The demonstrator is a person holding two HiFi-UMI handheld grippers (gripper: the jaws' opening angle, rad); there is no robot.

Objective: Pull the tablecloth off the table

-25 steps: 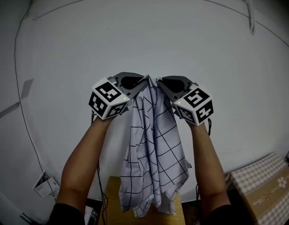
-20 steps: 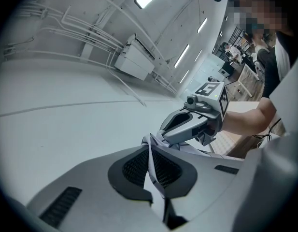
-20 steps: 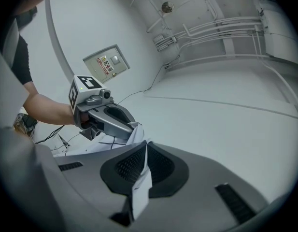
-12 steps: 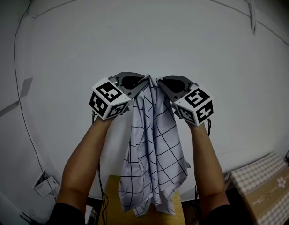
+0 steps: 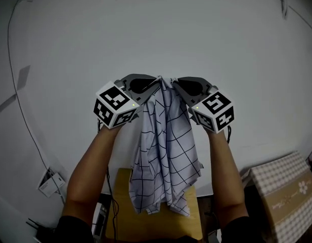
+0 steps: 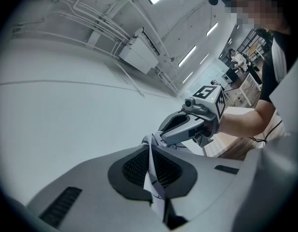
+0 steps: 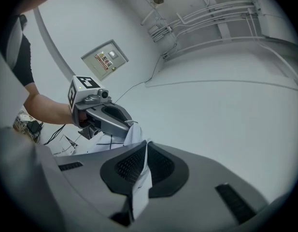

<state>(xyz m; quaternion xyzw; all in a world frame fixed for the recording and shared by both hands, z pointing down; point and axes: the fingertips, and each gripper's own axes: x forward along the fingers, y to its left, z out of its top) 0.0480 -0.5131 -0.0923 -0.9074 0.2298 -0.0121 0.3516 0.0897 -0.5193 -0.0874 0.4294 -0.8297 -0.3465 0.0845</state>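
Two grey hand-held grippers, each carrying a black-and-white marker cube, meet side by side in front of a pale grey wall. At lower left a small white socket box [image 5: 49,184] sits on that wall.

Next comes the left gripper [image 5: 156,82], held out on a bare forearm. Its jaws are pressed together on a top edge of the white tablecloth with thin dark grid lines [image 5: 166,156]. The left gripper view shows a strip of the fabric pinched between the dark ribbed pads.

The tablecloth hangs bunched in long folds from both grippers, between the two forearms. Its lower end is over the small yellow-brown wooden table [image 5: 120,221]; whether it touches the tabletop cannot be told.

Just beside the left one, the right gripper [image 5: 174,82] clamps a neighbouring edge of the cloth in the same way, jaws closed on the fabric.

At lower right stands a brown cardboard box [image 5: 292,206] with a checked cover [image 5: 277,178] over its top.
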